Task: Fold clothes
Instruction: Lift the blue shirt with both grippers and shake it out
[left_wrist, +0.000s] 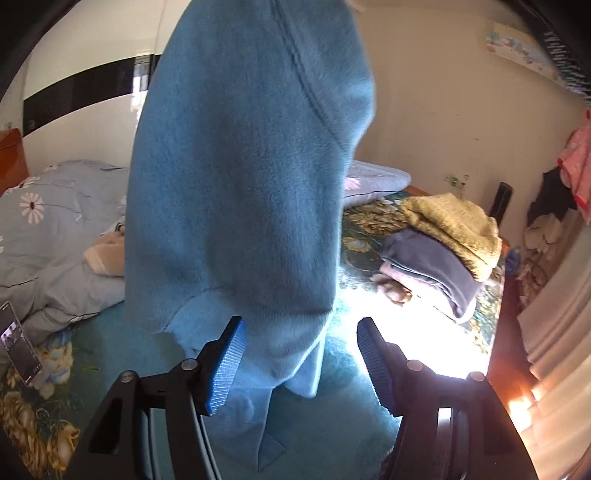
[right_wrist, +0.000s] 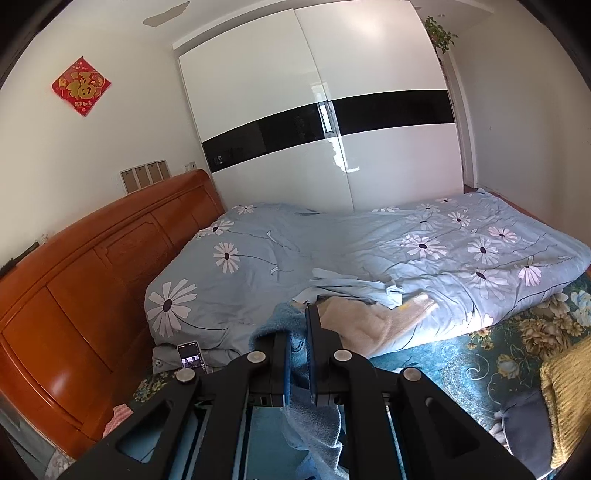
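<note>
My right fingers (right_wrist: 297, 354) are pinched shut on an edge of the blue fleece garment (left_wrist: 236, 192), which hangs from there with its long axis running from twelve down to six o'clock over the bed (left_wrist: 332, 435). My left fingers (left_wrist: 299, 365) stand wide and empty, with the hanging hem at twelve o'clock, just ahead. I judge the left is placed to take that lower edge.

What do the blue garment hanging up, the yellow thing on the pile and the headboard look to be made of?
Blue garment: looks like soft fleece, with a matte, fuzzy nap and a stitched seam.
Yellow item: probably a shaggy knit or plush, with a coarse, tufted surface.
Headboard: apparently wood with a glossy varnish, showing orange-brown panels and bright reflections.
</note>
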